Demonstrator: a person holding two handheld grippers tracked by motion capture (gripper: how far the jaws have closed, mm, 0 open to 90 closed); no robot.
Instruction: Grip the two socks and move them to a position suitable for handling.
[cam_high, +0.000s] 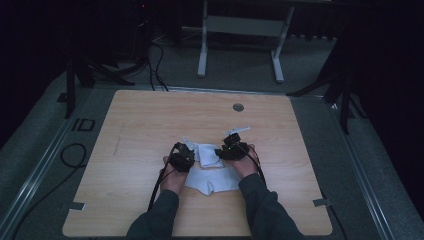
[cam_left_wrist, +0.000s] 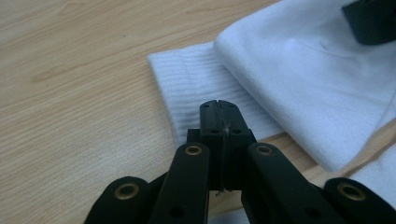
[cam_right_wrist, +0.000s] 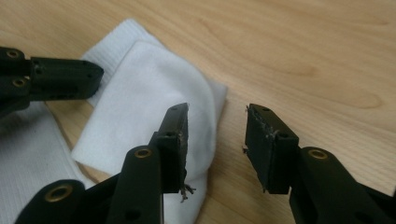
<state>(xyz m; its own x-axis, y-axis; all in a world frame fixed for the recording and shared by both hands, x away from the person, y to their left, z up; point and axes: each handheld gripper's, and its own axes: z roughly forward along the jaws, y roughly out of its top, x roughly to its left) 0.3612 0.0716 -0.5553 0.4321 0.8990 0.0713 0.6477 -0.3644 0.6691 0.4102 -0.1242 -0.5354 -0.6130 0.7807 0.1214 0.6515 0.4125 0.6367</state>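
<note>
Dim room, dark floor, one pale wooden table (cam_high: 150, 130) carrying the work; a round grommet (cam_high: 238, 107) sits near its far edge and a grey frame stands on the floor beyond

Item, white sock (cam_left_wrist: 299, 79): lies at the middle of the table between your two hands, its toe end folded back over the ribbed cuff (cam_left_wrist: 187, 79). From above, more white cloth (cam_high: 212, 179) lies just nearer you, touching the fold; whether that is a second sock or the same piece I cannot tell

Item, left hand-held gripper (cam_left_wrist: 219, 116): jaws clenched tight together, tips resting on the ribbed cuff with no cloth visibly caught between them. It reads as a pin holding the cuff down

Item, right hand-held gripper (cam_right_wrist: 217, 135): released, jaws apart with bare table between them, the folded layer lying just beside and under its left jaw, not gripped

Handling note: the step in hand looks like setting a fold. Keep your left pin steady so the cuff does not creep. Draw the right clear along the table before lifting, so a frayed pad does not snag the top layer and undo the fold. Check the edges lie square before you let the left go

Count: hand-held grippers, two; folded socks, one certain; tables, one
</note>
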